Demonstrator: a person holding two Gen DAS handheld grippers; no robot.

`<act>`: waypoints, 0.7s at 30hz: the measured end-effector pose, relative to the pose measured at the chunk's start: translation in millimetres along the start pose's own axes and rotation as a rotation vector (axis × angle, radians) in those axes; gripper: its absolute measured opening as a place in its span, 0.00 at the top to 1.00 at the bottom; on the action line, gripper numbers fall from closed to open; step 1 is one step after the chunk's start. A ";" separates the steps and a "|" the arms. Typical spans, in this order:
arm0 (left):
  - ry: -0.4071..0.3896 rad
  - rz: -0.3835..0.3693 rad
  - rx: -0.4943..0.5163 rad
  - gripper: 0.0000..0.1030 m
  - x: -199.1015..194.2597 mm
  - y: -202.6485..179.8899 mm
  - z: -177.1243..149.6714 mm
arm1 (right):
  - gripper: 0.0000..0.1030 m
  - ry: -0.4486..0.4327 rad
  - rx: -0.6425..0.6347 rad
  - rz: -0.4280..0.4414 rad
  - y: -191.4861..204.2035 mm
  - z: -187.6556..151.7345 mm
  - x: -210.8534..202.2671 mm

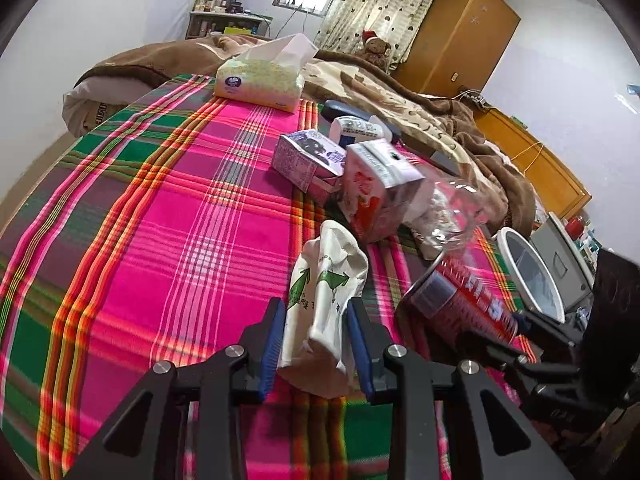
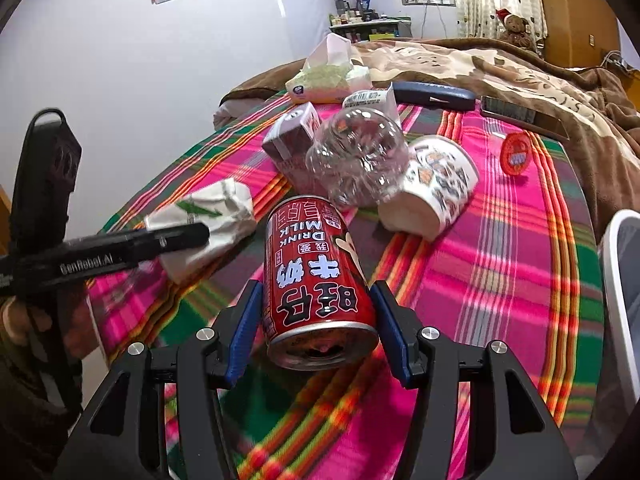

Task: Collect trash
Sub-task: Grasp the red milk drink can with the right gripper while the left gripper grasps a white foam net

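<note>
My left gripper (image 1: pixel 316 320) is shut on a crumpled white paper bag (image 1: pixel 324 292) with green arrows, over the plaid cloth (image 1: pixel 180 220). It also shows in the right wrist view (image 2: pixel 208 216) with the left gripper's finger across it. My right gripper (image 2: pixel 316 312) is shut on a red milk can (image 2: pixel 316 280) and holds it a little above the cloth; the can also shows in the left wrist view (image 1: pixel 460 300). Behind lie milk cartons (image 1: pixel 376 184), a crushed clear bottle (image 2: pixel 356 156) and a printed paper cup (image 2: pixel 436 184).
A white bin (image 1: pixel 532 272) stands off the cloth's right edge, seen also in the right wrist view (image 2: pixel 620 280). A tissue pack (image 1: pixel 260 80), a dark blue case (image 2: pixel 432 96), a phone (image 2: pixel 520 116) and a red lid (image 2: pixel 516 154) lie further back. A brown blanket (image 1: pixel 440 112) covers the bed.
</note>
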State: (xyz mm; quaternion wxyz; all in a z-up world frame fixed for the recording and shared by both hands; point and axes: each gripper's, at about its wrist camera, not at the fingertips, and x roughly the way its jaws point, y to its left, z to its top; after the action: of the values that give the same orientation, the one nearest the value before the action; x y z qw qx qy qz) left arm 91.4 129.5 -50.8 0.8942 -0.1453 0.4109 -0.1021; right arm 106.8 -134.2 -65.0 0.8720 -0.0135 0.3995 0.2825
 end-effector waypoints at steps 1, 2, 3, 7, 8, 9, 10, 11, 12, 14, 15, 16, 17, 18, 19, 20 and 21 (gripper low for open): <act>-0.004 -0.002 0.004 0.69 -3.3 -2.3 -2.2 | 0.45 0.001 0.003 -0.002 -0.4 -3.8 -1.7; -0.006 -0.002 0.007 0.69 -5.5 -4.2 -3.8 | 0.45 0.001 0.010 0.000 -1.7 -7.4 -3.6; -0.007 -0.004 0.011 0.69 -7.0 -5.8 -5.4 | 0.45 0.000 0.017 0.003 -3.0 -10.0 -5.7; -0.006 -0.012 0.009 0.69 -11.8 -10.1 -13.7 | 0.45 -0.013 0.043 -0.003 -10.4 -17.2 -16.9; -0.007 -0.015 0.005 0.69 -12.3 -10.9 -15.8 | 0.45 -0.013 0.047 -0.012 -12.0 -18.5 -18.7; -0.006 -0.016 -0.003 0.69 -12.9 -12.3 -18.9 | 0.45 -0.018 0.055 -0.019 -15.1 -20.8 -22.2; -0.005 -0.024 -0.003 0.69 -13.2 -14.0 -20.9 | 0.45 -0.021 0.060 -0.020 -17.4 -22.2 -24.6; -0.002 -0.028 -0.002 0.69 -13.1 -15.6 -22.3 | 0.45 -0.026 0.068 -0.025 -19.9 -23.5 -27.3; 0.001 -0.030 -0.001 0.69 -13.1 -18.6 -24.7 | 0.45 -0.031 0.076 -0.030 -22.6 -24.8 -29.7; 0.001 -0.041 0.007 0.69 -13.8 -24.4 -27.5 | 0.45 -0.044 0.095 -0.041 -28.2 -26.6 -34.9; 0.000 -0.046 0.009 0.69 -14.4 -28.2 -28.6 | 0.46 -0.051 0.104 -0.044 -30.6 -27.3 -37.3; -0.001 -0.055 0.017 0.69 -15.2 -32.0 -29.2 | 0.46 -0.058 0.114 -0.045 -33.1 -27.6 -39.6; -0.005 -0.059 0.025 0.69 -16.1 -35.6 -29.5 | 0.46 -0.064 0.120 -0.050 -34.9 -27.8 -41.6; -0.008 -0.063 0.032 0.69 -16.8 -39.2 -29.8 | 0.46 -0.073 0.125 -0.057 -36.4 -28.6 -44.2; -0.009 -0.067 0.040 0.69 -16.9 -42.1 -29.6 | 0.46 -0.078 0.128 -0.061 -37.8 -29.0 -46.1; -0.010 -0.070 0.057 0.69 -17.1 -47.9 -30.2 | 0.46 -0.080 0.130 -0.067 -38.8 -29.6 -47.2; -0.009 -0.062 0.068 0.69 -16.1 -51.9 -31.0 | 0.46 -0.081 0.133 -0.074 -39.4 -30.4 -47.6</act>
State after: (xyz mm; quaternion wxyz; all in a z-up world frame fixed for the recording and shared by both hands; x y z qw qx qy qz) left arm 54.1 80.3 -40.8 0.8968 -0.1279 0.3986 -0.1433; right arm 80.8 -197.8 -60.1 0.8962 0.0412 0.3809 0.2235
